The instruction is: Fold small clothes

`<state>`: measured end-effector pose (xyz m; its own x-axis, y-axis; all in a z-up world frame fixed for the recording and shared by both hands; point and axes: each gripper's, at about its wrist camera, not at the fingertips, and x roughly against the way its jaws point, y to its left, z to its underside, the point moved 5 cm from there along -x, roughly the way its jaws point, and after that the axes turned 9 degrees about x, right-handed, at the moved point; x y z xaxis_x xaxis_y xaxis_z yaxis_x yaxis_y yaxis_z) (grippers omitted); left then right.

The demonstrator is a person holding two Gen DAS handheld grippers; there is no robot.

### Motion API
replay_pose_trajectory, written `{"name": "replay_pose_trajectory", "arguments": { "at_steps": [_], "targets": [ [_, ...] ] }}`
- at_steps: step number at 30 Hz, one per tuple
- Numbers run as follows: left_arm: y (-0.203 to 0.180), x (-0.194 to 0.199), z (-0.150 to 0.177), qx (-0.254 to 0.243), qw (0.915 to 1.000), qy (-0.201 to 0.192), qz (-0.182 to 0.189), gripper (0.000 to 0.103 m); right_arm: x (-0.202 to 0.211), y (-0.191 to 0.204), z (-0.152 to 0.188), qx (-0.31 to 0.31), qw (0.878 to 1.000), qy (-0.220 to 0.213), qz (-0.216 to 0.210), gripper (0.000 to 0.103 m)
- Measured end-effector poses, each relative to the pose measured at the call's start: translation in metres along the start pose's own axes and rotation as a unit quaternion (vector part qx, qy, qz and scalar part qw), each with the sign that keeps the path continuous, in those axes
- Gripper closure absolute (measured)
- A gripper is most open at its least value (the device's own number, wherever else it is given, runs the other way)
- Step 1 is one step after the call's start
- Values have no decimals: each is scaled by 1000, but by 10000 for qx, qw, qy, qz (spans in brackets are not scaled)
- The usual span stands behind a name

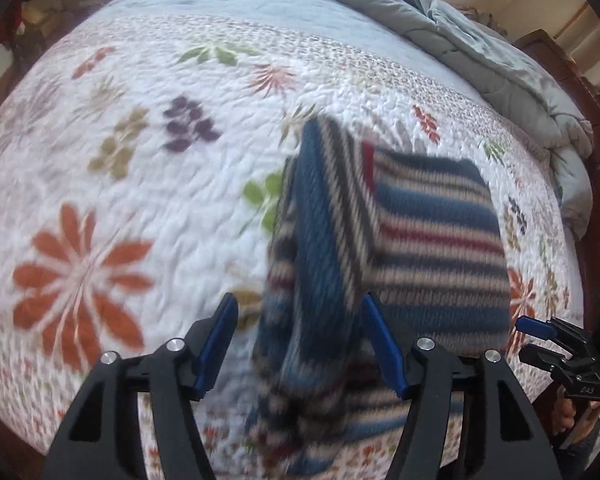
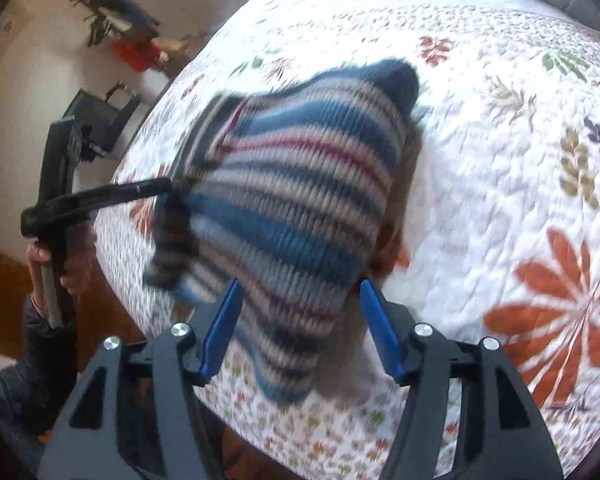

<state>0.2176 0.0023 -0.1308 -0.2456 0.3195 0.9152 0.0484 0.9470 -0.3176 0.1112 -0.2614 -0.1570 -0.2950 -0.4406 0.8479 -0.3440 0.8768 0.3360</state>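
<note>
A small knitted sweater (image 1: 428,240) with blue, white, red and dark stripes lies bunched and partly folded on the floral quilt (image 1: 120,160), one flap standing up along its left side. My left gripper (image 1: 300,336) hangs over its near left part with the blue pads (image 1: 220,336) wide apart; knit shows between them, not pinched. My right gripper (image 2: 300,320) is open above the sweater (image 2: 292,184), whose near corner lies between the pads without being pressed. The left gripper (image 2: 156,188) also shows at the sweater's left edge. The picture is blurred.
A grey-blue duvet (image 1: 500,60) is heaped along the far right of the bed, beside a dark wooden frame (image 1: 540,48). The quilt's edge (image 2: 148,280) drops to a wooden floor. A hand (image 2: 40,260) grips the left handle. Dark and red items (image 2: 136,52) stand by the wall.
</note>
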Motion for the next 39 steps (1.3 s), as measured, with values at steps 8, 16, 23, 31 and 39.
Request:
{"name": "replay_pose_trajectory", "arguments": {
  "at_steps": [8,16,23,31,39],
  "targets": [
    [-27,-46,-53,-19,9998,199,-68,41,-33,-53,-77,-691,9973,58,-254,32],
    [-20,-67,-56,267,9984,433,245,78,-73,-79,-98,-1123,9905,254,-758,58],
    [1,-70,-55,447,9978,415,258,82,-55,-41,-105,-218,9996,98,-170,66],
    [-14,-76,-53,20,9994,188,-303,78,-73,-64,-99,-618,9977,223,-163,63],
    [-5,-37,-31,-82,9995,187,-257,41,-43,-43,-86,-367,9992,173,-38,35]
  ]
}}
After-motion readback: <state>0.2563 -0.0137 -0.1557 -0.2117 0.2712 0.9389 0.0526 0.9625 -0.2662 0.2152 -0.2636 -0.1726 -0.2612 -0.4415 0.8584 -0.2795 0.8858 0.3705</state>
